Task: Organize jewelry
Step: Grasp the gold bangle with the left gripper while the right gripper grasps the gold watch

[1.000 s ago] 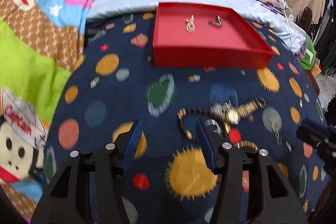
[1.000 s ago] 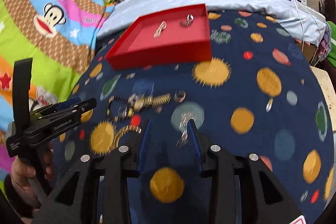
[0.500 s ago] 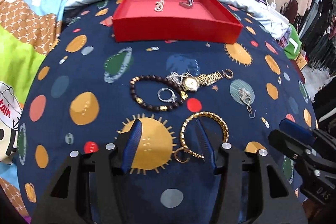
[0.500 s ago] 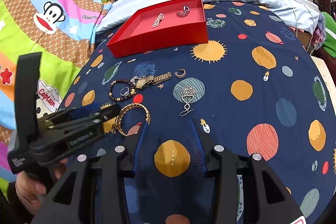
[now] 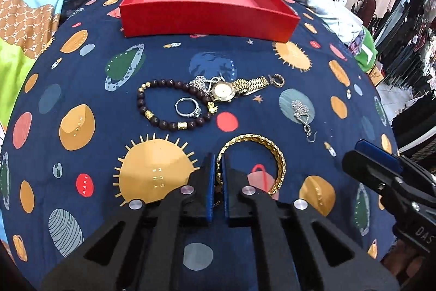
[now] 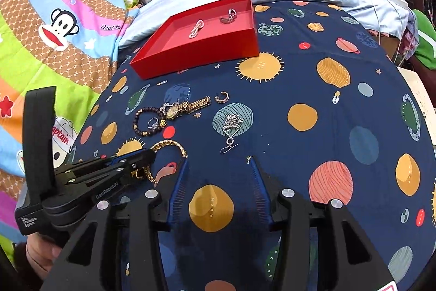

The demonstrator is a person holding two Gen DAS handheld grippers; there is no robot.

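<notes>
Jewelry is being sorted on a navy planet-print cloth, with two small silver pieces already lying in the shallow red cardboard tray at its far edge. Six pieces are waiting outside the tray: a dark beaded bracelet, a silver stone ring, a gold-tone wristwatch, a small gold hoop earring, a silver filigree drop earring, and a gold chain bracelet. The left gripper is pinching the gold bracelet's near-left edge, jaws just closed tight. The right gripper is hovering half open, having just been widening, holding nothing. Only the right wrist view is showing the person's hand.
</notes>
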